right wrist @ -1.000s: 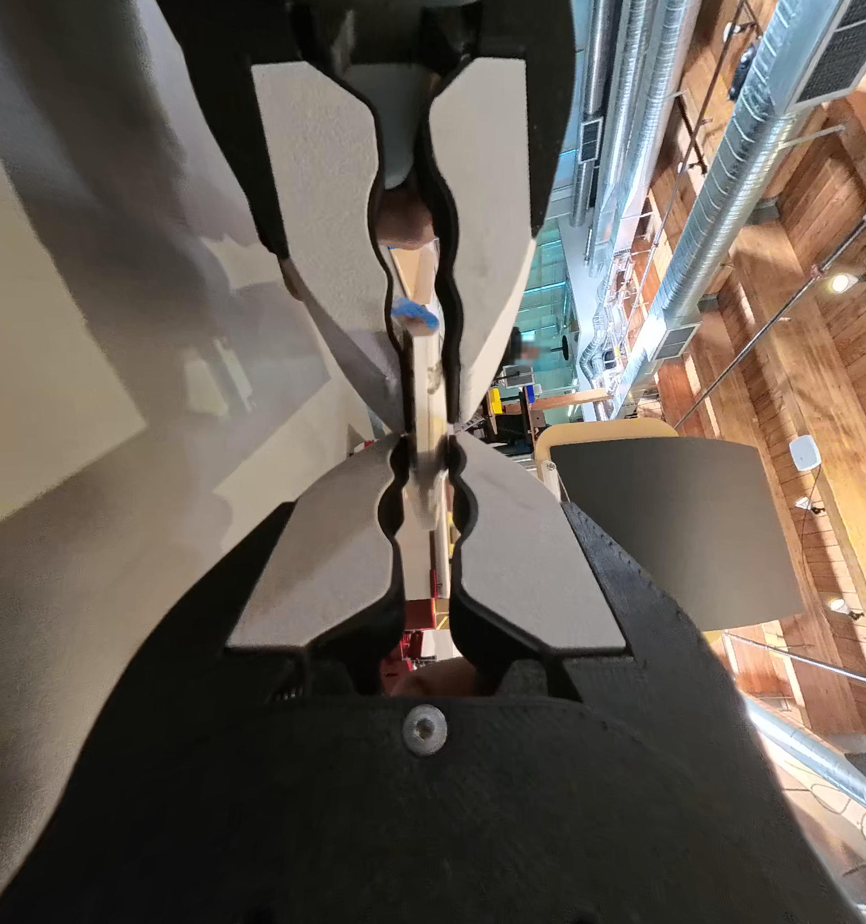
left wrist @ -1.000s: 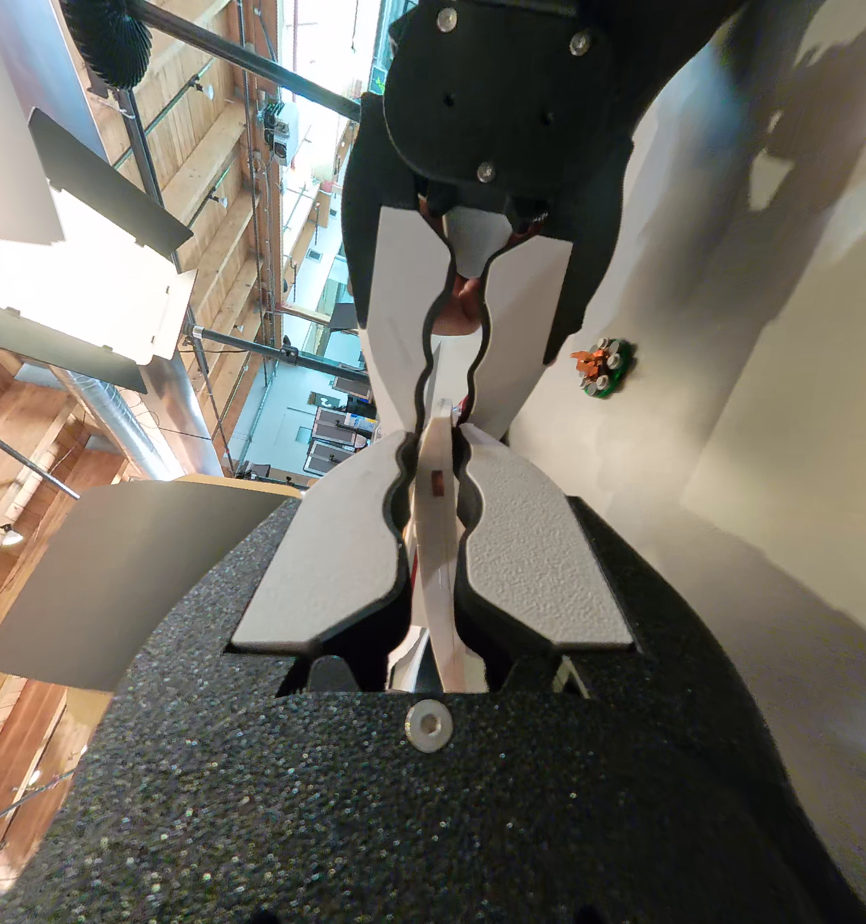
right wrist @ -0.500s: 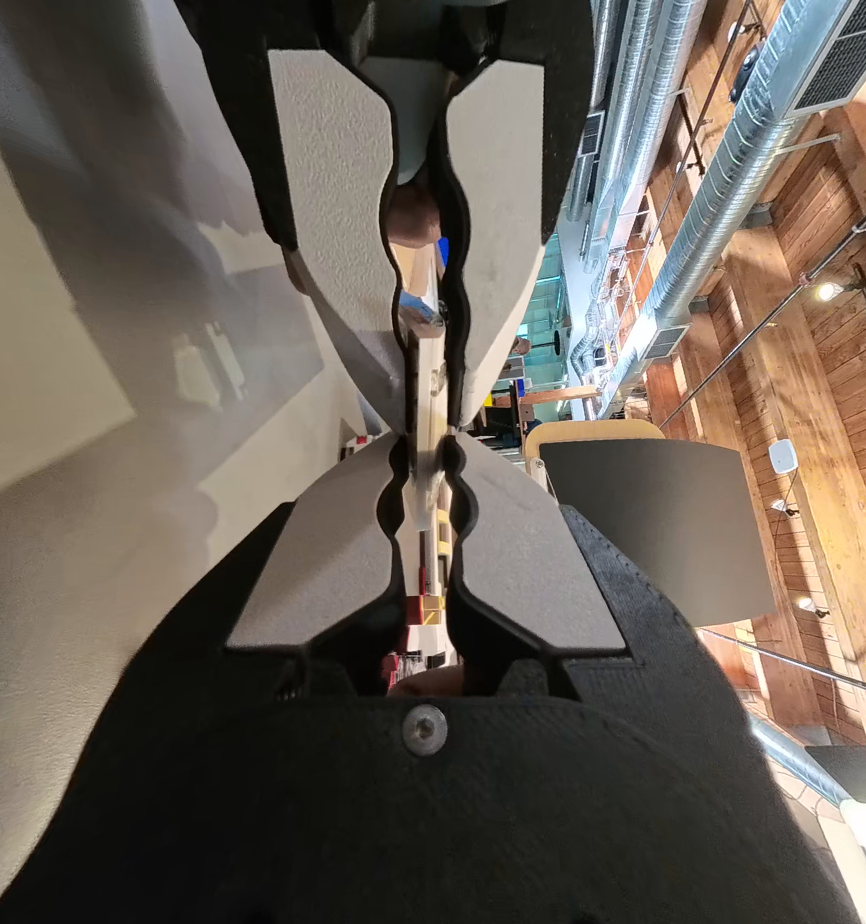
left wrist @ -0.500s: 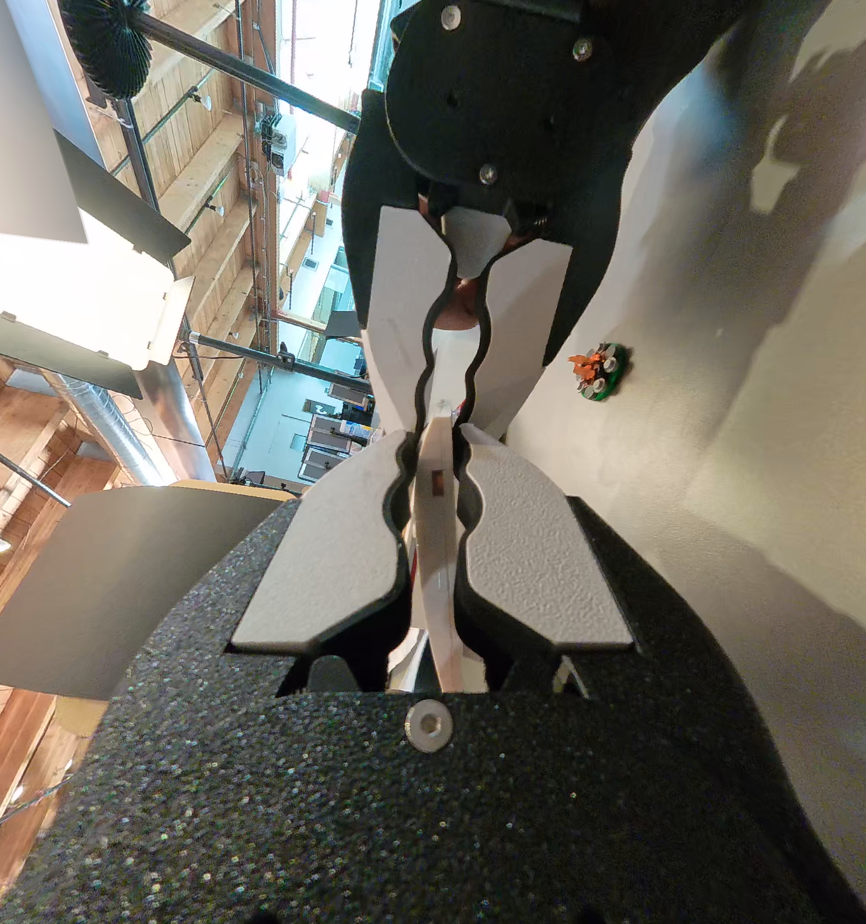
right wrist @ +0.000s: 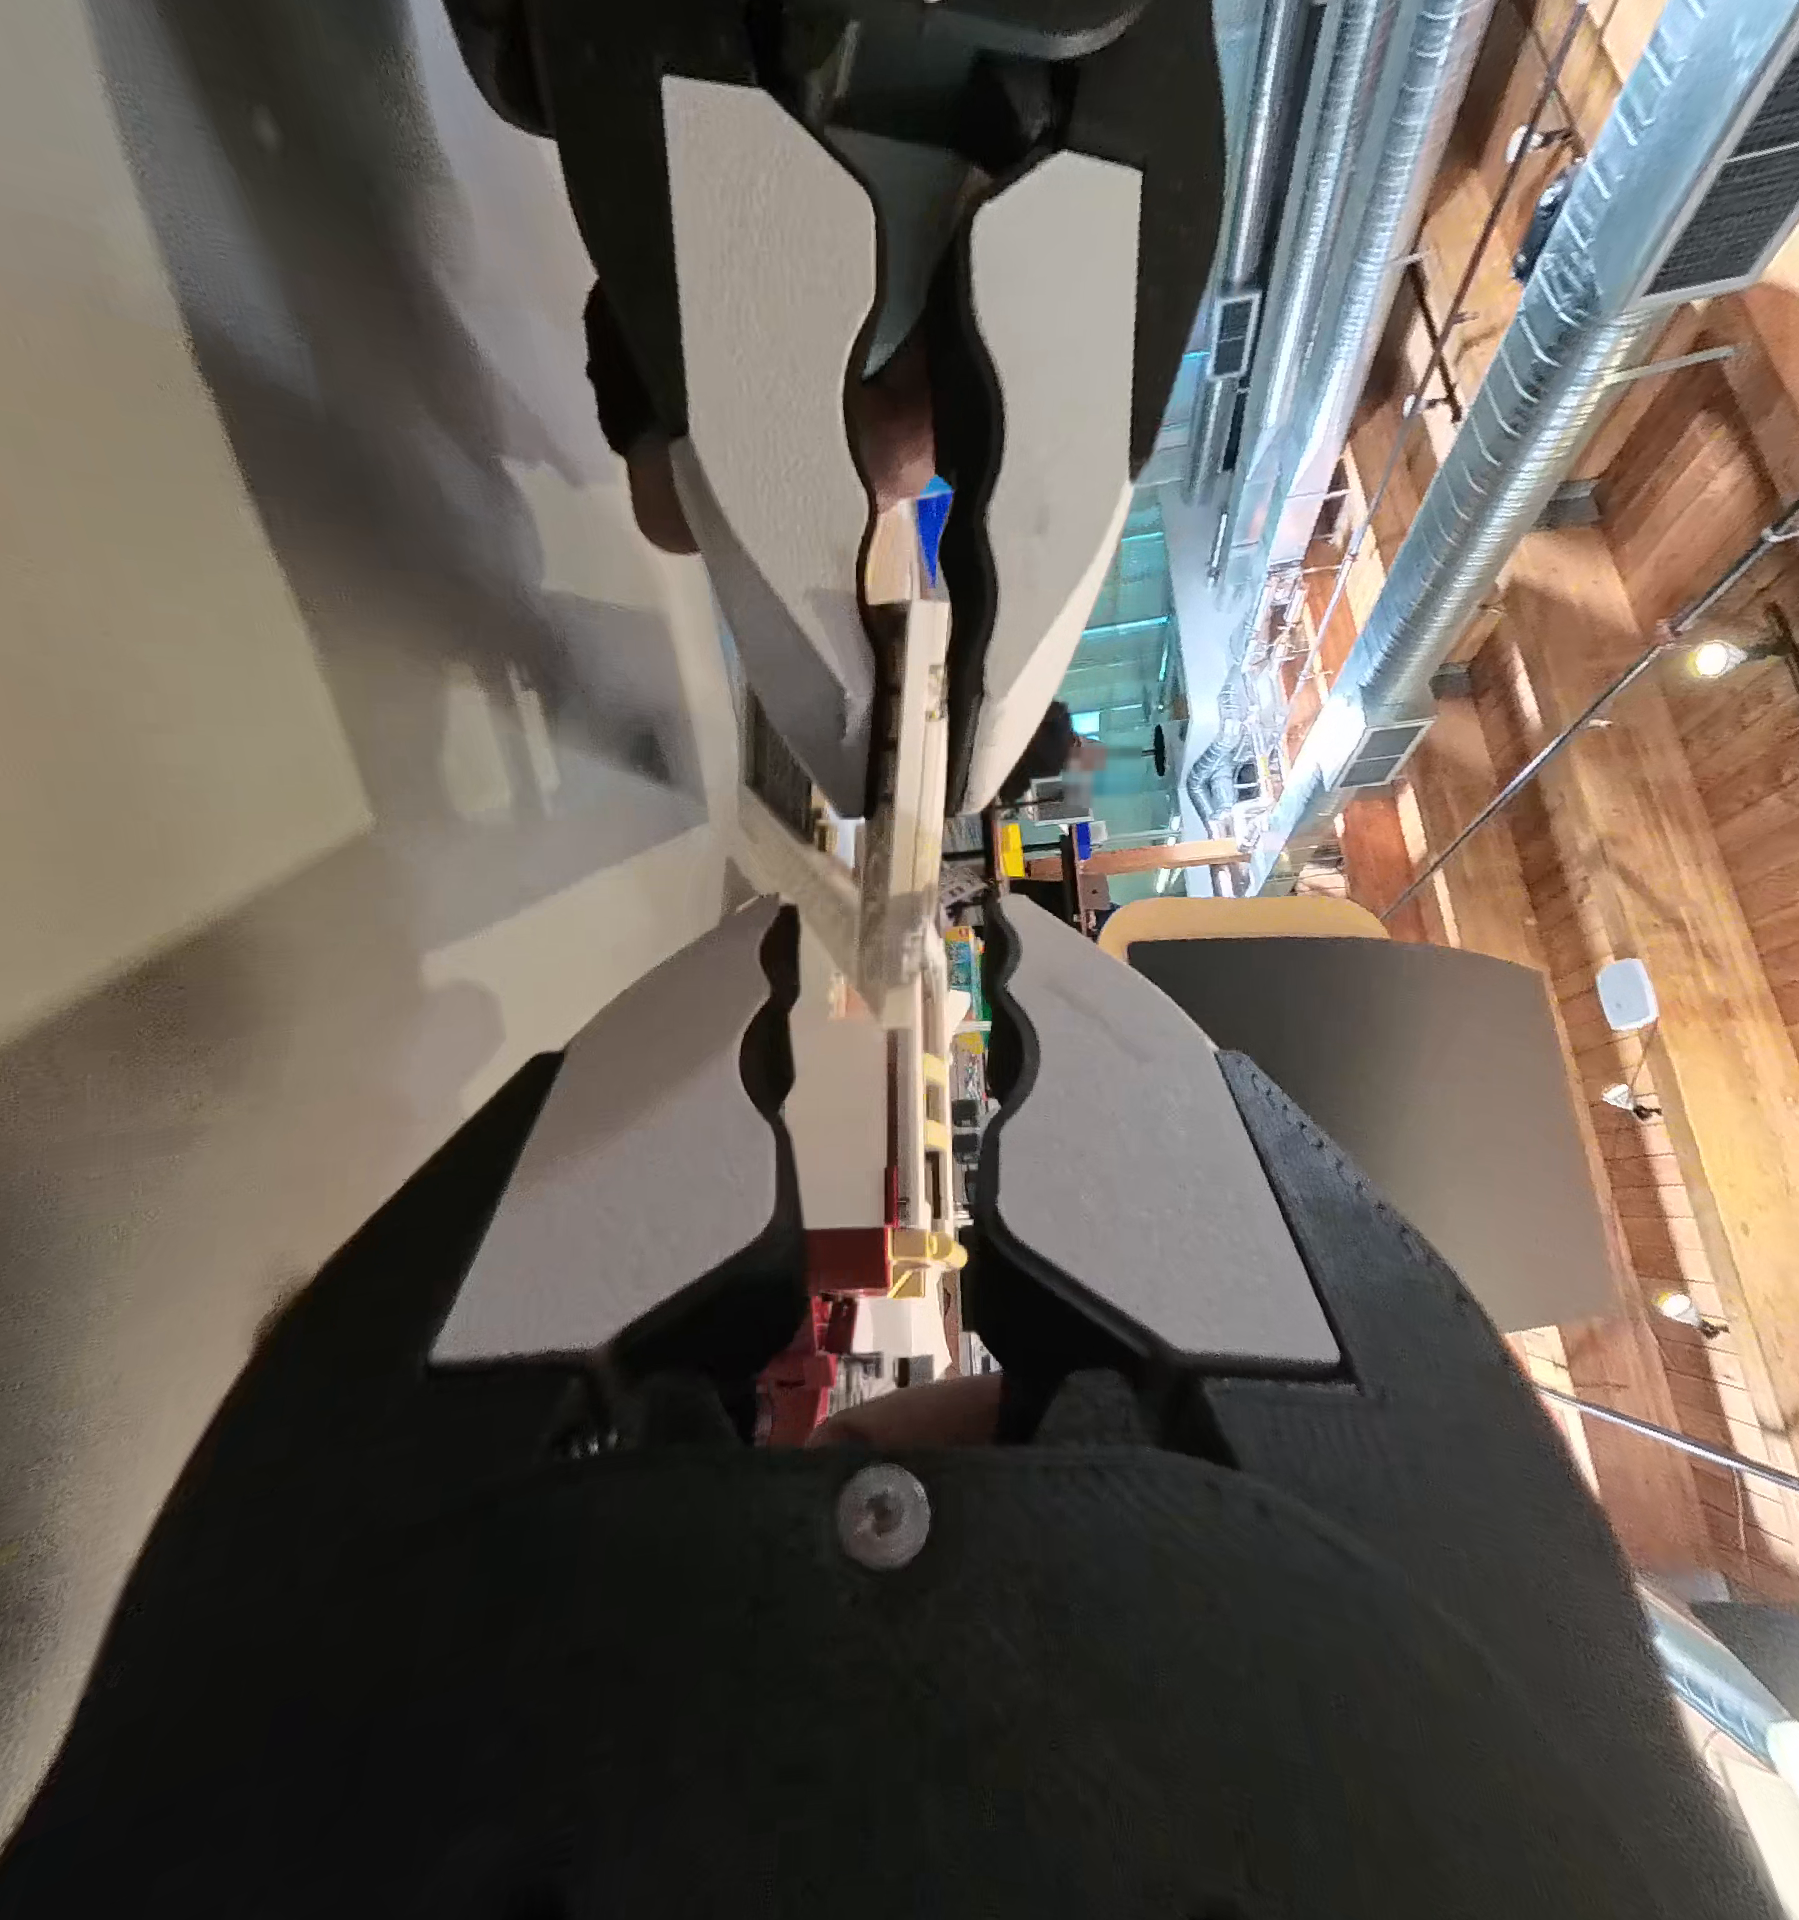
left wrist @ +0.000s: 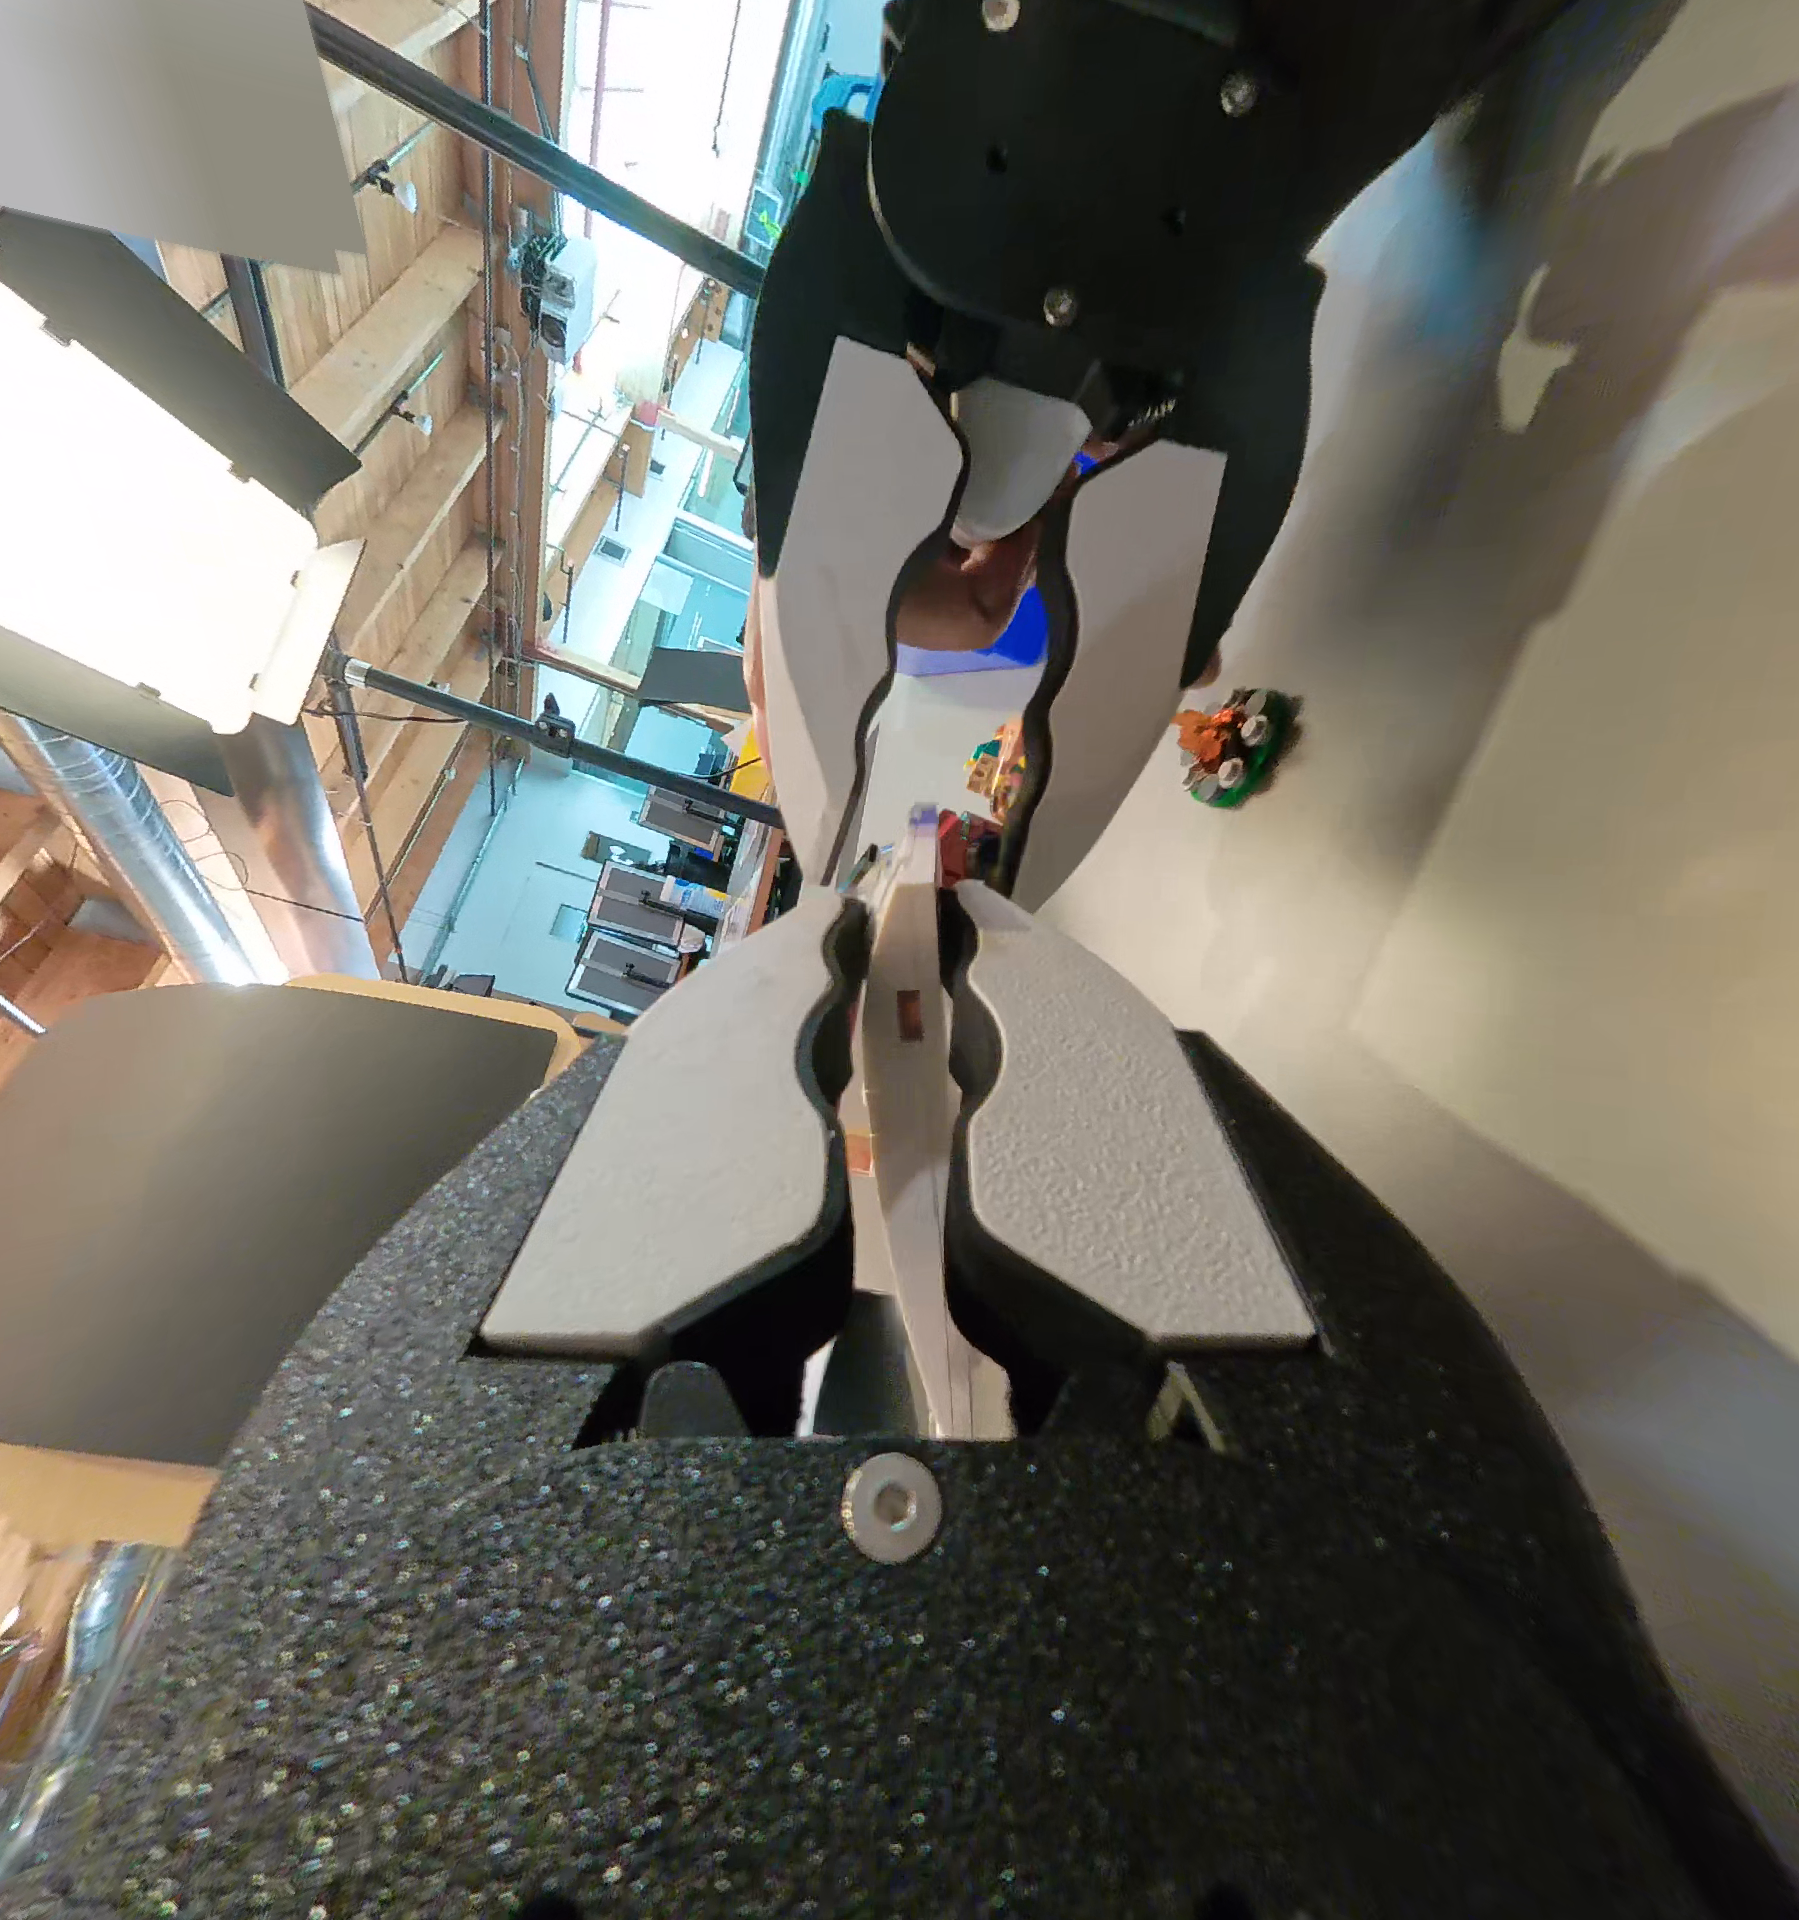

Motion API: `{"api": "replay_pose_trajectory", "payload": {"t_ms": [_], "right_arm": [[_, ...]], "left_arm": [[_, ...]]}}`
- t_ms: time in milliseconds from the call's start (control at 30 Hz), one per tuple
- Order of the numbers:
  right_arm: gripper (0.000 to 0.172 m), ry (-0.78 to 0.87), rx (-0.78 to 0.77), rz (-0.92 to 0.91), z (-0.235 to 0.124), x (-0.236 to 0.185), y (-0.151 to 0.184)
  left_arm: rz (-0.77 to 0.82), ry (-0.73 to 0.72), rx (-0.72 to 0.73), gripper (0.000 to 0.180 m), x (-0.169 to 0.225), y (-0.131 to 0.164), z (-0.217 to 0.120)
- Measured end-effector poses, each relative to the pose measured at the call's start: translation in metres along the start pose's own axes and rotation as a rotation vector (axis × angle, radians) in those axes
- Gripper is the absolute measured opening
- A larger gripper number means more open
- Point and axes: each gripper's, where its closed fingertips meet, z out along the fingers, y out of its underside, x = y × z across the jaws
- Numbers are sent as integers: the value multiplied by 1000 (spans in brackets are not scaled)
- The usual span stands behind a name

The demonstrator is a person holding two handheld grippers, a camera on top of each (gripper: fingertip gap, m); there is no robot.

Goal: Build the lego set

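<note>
Left gripper clamped on a thin white strip, pads pressing both faces. Right gripper spread, the strip's far end between its fingers, untouched. Beyond: white table, small green disc with orange bits.

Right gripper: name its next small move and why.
Probably back the right gripper straight away. Its fingers stand apart from the white strip, while the left gripper pinches that strip, so withdrawing shouldn't disturb it.
</note>
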Motion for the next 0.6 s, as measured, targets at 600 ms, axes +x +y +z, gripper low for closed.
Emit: {"api": "replay_pose_trajectory", "payload": {"t_ms": [600], "right_arm": [[20, -34, 105, 66, -1, -8, -15]], "left_arm": [[118, 37, 163, 14, 14, -36, -9]]}}
